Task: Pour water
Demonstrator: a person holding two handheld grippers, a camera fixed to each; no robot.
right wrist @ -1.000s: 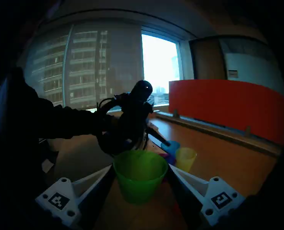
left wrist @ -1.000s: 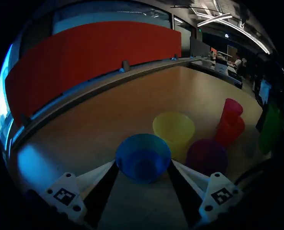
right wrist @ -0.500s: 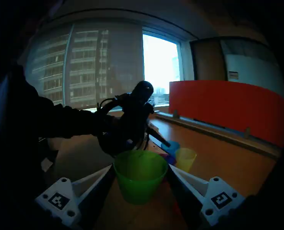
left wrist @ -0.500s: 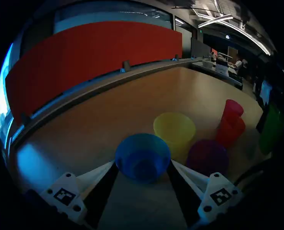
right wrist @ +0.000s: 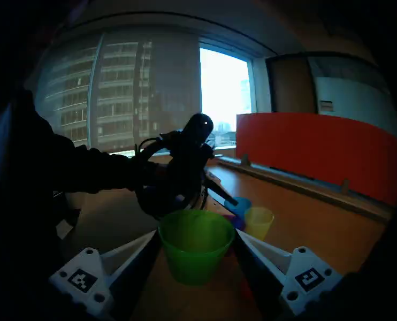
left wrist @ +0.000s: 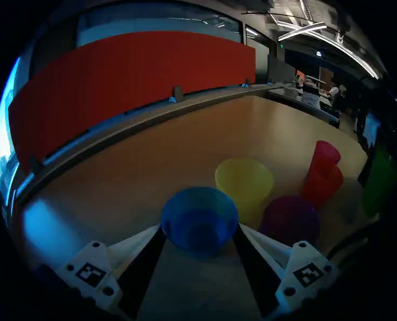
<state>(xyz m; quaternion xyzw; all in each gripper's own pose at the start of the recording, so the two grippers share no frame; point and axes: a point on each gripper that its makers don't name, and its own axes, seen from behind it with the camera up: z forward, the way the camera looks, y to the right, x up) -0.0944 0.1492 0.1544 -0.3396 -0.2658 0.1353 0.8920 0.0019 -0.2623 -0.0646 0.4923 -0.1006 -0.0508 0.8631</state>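
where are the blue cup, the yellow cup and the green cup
blue cup (left wrist: 199, 227), left gripper view, inside bottom
yellow cup (left wrist: 244, 179), left gripper view, inner wall
green cup (right wrist: 196, 265), right gripper view, outer wall

Translucent plastic blue cup (left wrist: 199, 220) and green cup (right wrist: 196, 243) — smooth wood-look table (left wrist: 198, 139).

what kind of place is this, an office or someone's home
Most likely an open-plan office: a long wooden desk backed by a red divider panel, linear ceiling strip lights, and a large window facing high-rise blocks.
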